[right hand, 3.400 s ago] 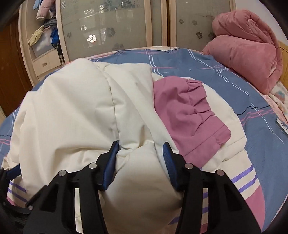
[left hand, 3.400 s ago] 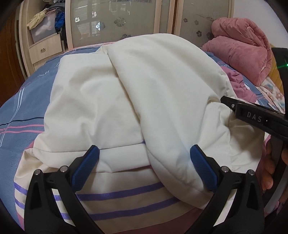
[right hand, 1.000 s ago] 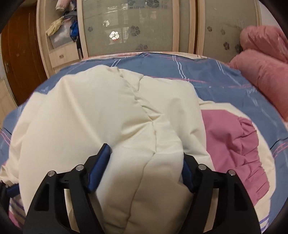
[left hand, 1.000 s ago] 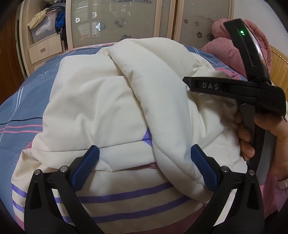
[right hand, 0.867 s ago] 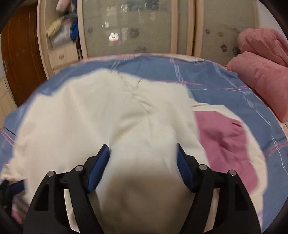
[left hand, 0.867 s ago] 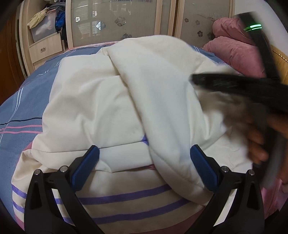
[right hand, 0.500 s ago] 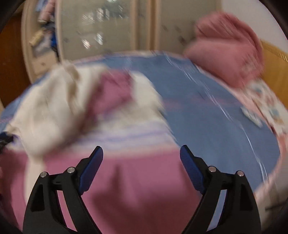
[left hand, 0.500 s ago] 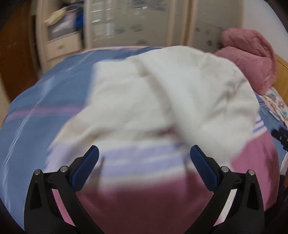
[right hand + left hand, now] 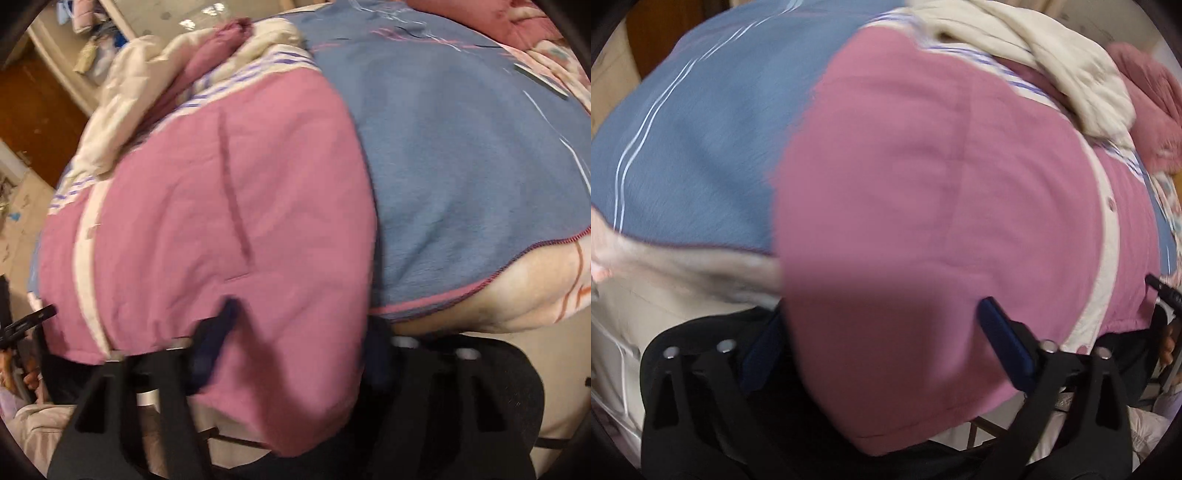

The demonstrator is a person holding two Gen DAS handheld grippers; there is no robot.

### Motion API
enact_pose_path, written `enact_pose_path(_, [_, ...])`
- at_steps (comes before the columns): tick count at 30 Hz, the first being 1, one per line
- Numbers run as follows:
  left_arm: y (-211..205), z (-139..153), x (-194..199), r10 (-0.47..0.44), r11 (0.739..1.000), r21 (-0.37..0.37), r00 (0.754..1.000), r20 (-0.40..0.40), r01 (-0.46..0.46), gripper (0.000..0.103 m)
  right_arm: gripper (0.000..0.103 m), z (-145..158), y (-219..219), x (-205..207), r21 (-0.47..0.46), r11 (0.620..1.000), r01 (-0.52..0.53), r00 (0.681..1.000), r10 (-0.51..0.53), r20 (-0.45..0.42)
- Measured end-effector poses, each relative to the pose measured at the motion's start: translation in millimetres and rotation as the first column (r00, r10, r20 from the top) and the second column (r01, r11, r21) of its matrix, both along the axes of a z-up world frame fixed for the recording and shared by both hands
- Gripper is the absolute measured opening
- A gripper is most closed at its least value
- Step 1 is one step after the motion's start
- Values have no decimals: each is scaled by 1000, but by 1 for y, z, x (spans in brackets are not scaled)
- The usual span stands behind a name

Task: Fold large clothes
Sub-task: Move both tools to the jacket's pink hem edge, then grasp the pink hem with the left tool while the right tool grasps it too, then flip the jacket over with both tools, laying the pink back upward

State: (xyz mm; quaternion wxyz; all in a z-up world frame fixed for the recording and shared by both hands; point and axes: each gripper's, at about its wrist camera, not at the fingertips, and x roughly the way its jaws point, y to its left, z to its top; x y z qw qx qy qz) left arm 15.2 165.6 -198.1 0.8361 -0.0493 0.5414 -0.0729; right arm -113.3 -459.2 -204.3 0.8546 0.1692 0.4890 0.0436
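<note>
Left wrist view: the left gripper (image 9: pixel 886 350) sits at the near hem of the pink jacket (image 9: pixel 942 184); its two blue-padded fingers (image 9: pixel 1004 347) stand wide apart with the hem's corner hanging down between them; whether the fabric is pinched cannot be told, since the left pad is partly hidden behind the cloth; the frame is blurred. Beyond the hem the pink panel spreads across the bed, crossed by a cream button band (image 9: pixel 1110 236) on its right side; further back purple and white stripes lead to the bunched cream upper part (image 9: pixel 1052 59) of the garment. The blue blanket (image 9: pixel 694 140) with pale lines lies to the left under the jacket; a folded pink quilt (image 9: pixel 1152 110) rests at the far right.

Right wrist view: the right gripper (image 9: pixel 295 347) is at the other hem corner of the same jacket (image 9: pixel 221 221); one blue finger (image 9: pixel 218 332) lies against the pink cloth, the other is largely hidden behind the fabric edge; the jaws stand apart, and a grip cannot be confirmed; the blanket (image 9: pixel 461 166) lies to the right; a wooden cabinet (image 9: pixel 48 99) stands far left.
</note>
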Motion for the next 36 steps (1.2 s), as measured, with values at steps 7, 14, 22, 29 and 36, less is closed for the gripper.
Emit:
enact_pose_path(7, [-32,7,-8,-24,990,143,999,41,18,71,33,8,2,-8,-24,1000,-2,1000,3,12])
enact_pose_path(14, [-37,7,-13,-43,988,152,998,48,36,56,34,3,16,-3,-47,997,-54,998,53,-18])
enact_pose_path(22, [-37,66,-17,-188,972,-116,971,150,206,15,10,77,4,9,280,925,-257,954,197,225])
enact_pose_path(29, [-18,160,70,-163,799,-505,927,339,325,15,10,177,-9,100,456,830,-321,861,56,505])
enact_pose_path(36, [-2,184,277,235,899,-415,954,187,-140,34,20,167,-69,280,500,853,150,890,-337,308])
